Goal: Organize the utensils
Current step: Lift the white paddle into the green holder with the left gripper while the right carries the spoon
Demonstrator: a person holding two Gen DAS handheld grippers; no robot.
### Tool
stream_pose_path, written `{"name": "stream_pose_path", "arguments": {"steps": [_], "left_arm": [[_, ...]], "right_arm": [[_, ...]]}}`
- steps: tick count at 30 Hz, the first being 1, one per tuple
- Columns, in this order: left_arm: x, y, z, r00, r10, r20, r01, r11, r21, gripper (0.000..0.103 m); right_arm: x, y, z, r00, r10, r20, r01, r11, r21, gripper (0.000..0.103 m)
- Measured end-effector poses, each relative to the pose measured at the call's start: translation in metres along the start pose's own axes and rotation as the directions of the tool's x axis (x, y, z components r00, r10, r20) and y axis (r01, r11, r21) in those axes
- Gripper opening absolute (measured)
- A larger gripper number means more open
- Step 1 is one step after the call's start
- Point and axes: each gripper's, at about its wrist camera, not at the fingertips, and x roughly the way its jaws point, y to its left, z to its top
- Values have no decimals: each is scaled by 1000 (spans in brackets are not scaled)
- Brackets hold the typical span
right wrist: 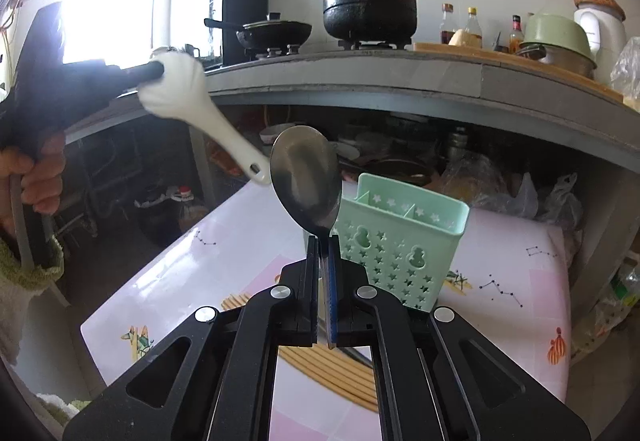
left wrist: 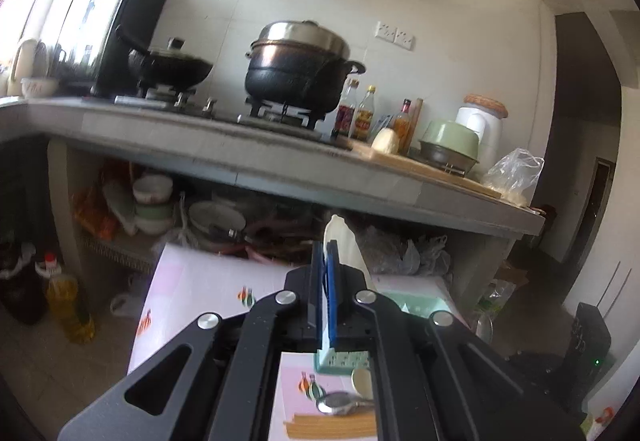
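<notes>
The right gripper (right wrist: 325, 241) jaws clench a stiff, slippery steel spoon (right wrist: 306, 177) by its neck, while the left gripper (left wrist: 326, 253) jaws clench a light, brittle white rice paddle (left wrist: 343, 241) near its bowl.

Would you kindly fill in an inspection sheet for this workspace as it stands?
Surface: low table under a glossy pink-and-white printed cloth.
Job's things: mint green utensil caddy upright on the table, compartments seemingly empty; metal spoon and white rice paddle both lifted; chopsticks lying on the cloth.
Clutter: another metal spoon and a pale spoon loose on the cloth.
Grippers: left gripper shut on the rice paddle; right gripper shut on the metal spoon's handle.
Cables: nothing seen.
Surroundings: counter with wok, steamer pot, sauce bottles; crowded shelf beneath.
</notes>
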Motion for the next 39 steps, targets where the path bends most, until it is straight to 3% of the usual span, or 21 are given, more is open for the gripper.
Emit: {"name": "stream_pose_path", "arguments": {"steps": [2,5,10,17,21,26,29,32,36,39], "left_arm": [[19,-16,14,1000,17,15,-18,996,89,1],[55,-36,25,999,29,-28,-24,983,183,1],[108,-70,17,987,142,-74,-100,907,408,1],[156,-85,-8,965,191,-180,-68,844,531,1],[178,-86,-27,946,214,-243,-43,828,559,1],[201,-85,-46,925,227,-306,-18,828,561,1],[213,-82,-55,908,225,-353,2,842,540,2],[217,-82,-60,913,231,-336,-14,841,541,4],[222,-72,-59,899,184,-397,20,889,457,5],[220,-62,-56,904,143,-403,26,922,387,11]], "right_arm": [[0,-4,5,1000,-6,21,5,1000,4,3],[-6,-11,8,999,-23,45,22,1000,14,3],[-15,-28,18,995,-43,87,40,999,34,3],[-18,-52,39,988,-41,151,29,996,82,3],[-19,-61,51,981,-22,191,3,995,95,3],[-17,-75,66,971,-8,238,-20,993,116,3],[-13,-84,76,967,8,254,-41,991,125,3],[-2,-92,84,967,15,253,-49,990,129,3],[16,-97,84,976,14,216,-42,992,123,3],[28,-98,78,984,7,177,-27,993,112,3]]}}
